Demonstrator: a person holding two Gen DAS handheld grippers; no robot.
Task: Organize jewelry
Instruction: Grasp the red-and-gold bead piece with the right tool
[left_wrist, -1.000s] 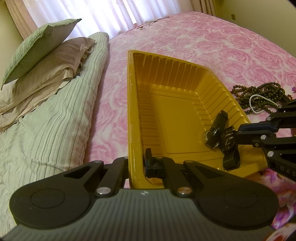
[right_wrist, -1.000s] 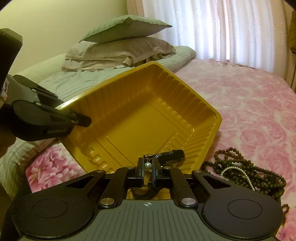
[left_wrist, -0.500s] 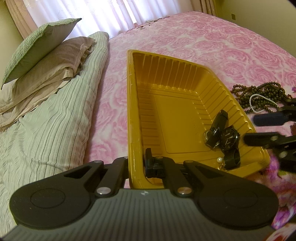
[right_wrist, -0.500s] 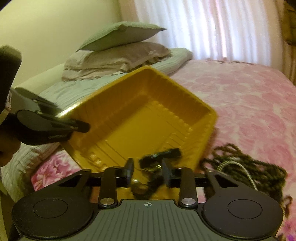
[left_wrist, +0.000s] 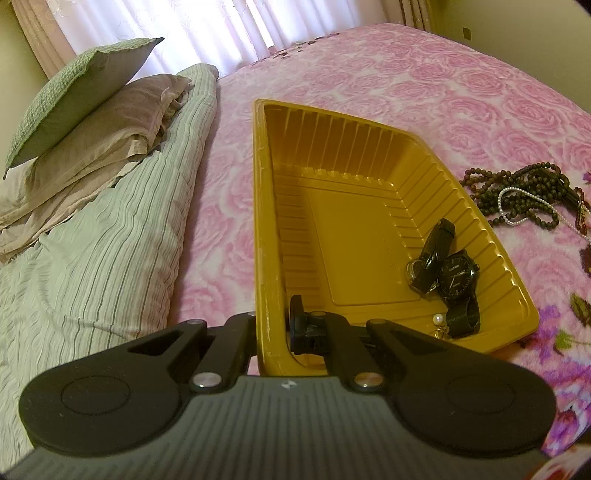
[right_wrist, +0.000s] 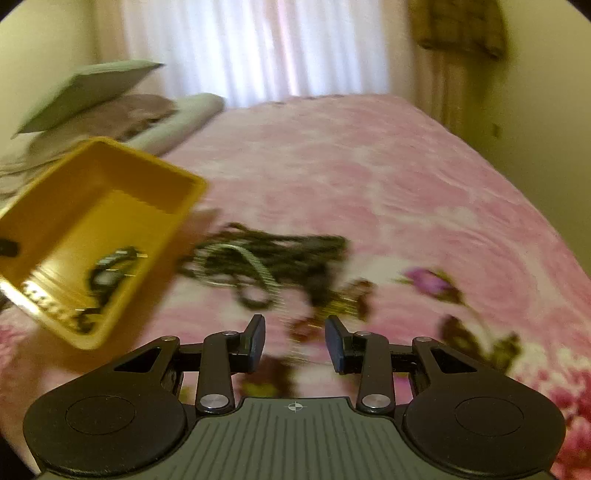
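**Tray held at its corner, beads waiting on the bed**

We see a bed (left_wrist: 424, 74) with a pink rose cover, and at its left side a striped green quilt (left_wrist: 103, 240) with two pillows (left_wrist: 85, 107) stacked on it. On the cover lies a yellow tray (left_wrist: 266, 206) with ribbed walls. Our left gripper (left_wrist: 273, 325) has its fingers together on the near wall of the tray, one finger inside and one outside.

In the near right part of the tray lie two black watches (left_wrist: 448, 273), touching each other, and just beside them a small pearl earring (left_wrist: 438, 318).

To the right of the tray, on the cover, lies a pile of dark bead necklaces (left_wrist: 524, 192) with a thin white pearl strand (left_wrist: 517, 206) on top.

Our right gripper (right_wrist: 295, 341) is above the cover, near this pile. Its fingers stand apart and nothing is between them. This view is blurred.
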